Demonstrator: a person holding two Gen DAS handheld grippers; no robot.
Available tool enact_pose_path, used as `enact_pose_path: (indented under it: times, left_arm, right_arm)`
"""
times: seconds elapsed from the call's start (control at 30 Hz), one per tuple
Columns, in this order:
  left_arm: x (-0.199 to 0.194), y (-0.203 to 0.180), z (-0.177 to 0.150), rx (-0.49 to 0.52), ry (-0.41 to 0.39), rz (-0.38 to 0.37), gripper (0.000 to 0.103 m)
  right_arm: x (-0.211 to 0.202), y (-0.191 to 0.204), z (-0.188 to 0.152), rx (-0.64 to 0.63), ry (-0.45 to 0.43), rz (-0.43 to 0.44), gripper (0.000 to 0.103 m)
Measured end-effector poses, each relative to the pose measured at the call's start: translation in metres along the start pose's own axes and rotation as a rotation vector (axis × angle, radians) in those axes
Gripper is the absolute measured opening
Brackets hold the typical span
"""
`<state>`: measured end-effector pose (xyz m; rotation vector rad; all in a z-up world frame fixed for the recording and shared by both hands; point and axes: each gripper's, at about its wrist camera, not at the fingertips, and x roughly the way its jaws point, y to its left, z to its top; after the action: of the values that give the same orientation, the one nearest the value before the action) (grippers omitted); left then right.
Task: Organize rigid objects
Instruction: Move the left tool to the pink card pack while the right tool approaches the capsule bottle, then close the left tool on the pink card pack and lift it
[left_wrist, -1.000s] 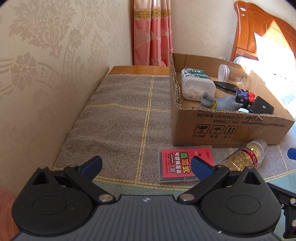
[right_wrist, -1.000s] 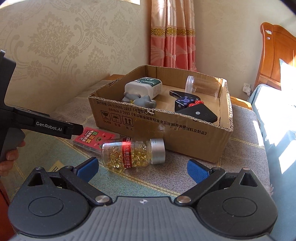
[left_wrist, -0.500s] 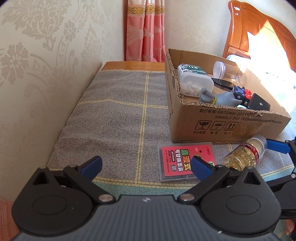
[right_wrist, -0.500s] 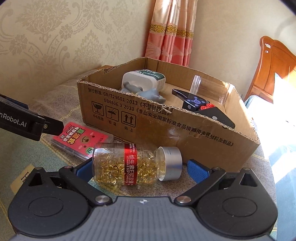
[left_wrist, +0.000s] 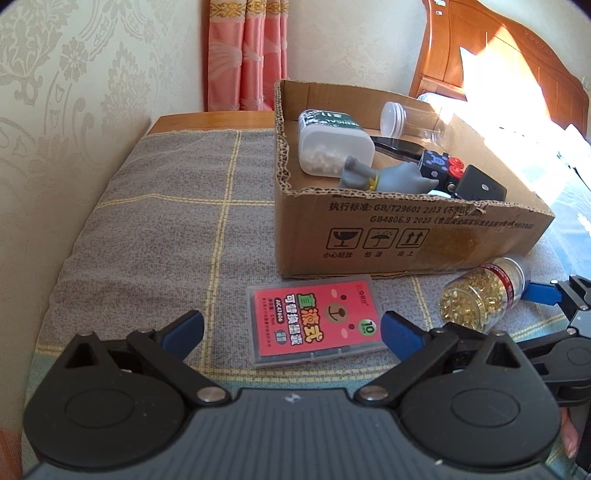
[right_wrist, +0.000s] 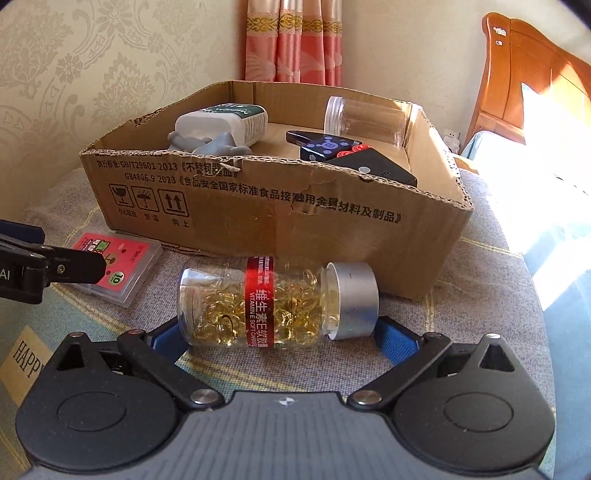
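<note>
A clear bottle of yellow capsules (right_wrist: 273, 302) with a red label and silver cap lies on its side on the cloth, in front of the cardboard box (right_wrist: 258, 206). My right gripper (right_wrist: 280, 338) is open, one finger at each end of the bottle. A flat red card case (left_wrist: 316, 325) lies between the fingers of my open left gripper (left_wrist: 291, 328), close to the right finger. The capsule bottle (left_wrist: 484, 295) also shows in the left wrist view, beside the cardboard box (left_wrist: 406, 229).
The box holds a white pill bottle (left_wrist: 332, 147), a grey toy figure (left_wrist: 384, 177), a black remote with red buttons (right_wrist: 351, 155) and an empty clear jar (right_wrist: 365, 118). A wall runs along the left. A wooden headboard (right_wrist: 524, 81) stands at the right.
My right gripper has moved forward and down, so the capsule bottle now lies between its fingers. My left gripper has come closer to the red case. Both stay open.
</note>
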<state>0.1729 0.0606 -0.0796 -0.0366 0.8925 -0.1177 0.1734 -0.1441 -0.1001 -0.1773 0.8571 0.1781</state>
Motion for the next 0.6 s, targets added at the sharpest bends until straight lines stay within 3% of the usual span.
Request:
enact_pose_path:
  times: [0.23,0.43,0.6]
  left_arm:
    - [0.019,-0.013,0.002,0.019,0.027,-0.018,0.102]
    - [0.026,-0.020,0.001,0.071,0.016,0.034,0.102]
    - [0.020,-0.008,-0.006,0.052,0.009,0.051,0.103]
  right_arm:
    - [0.000,0.000,0.000,-0.001,0.000,0.000,0.103]
    - [0.000,0.000,0.001,-0.004,-0.002,0.003,0.103]
    - [-0.002,-0.001,-0.002,-0.015,-0.010,0.014,0.103]
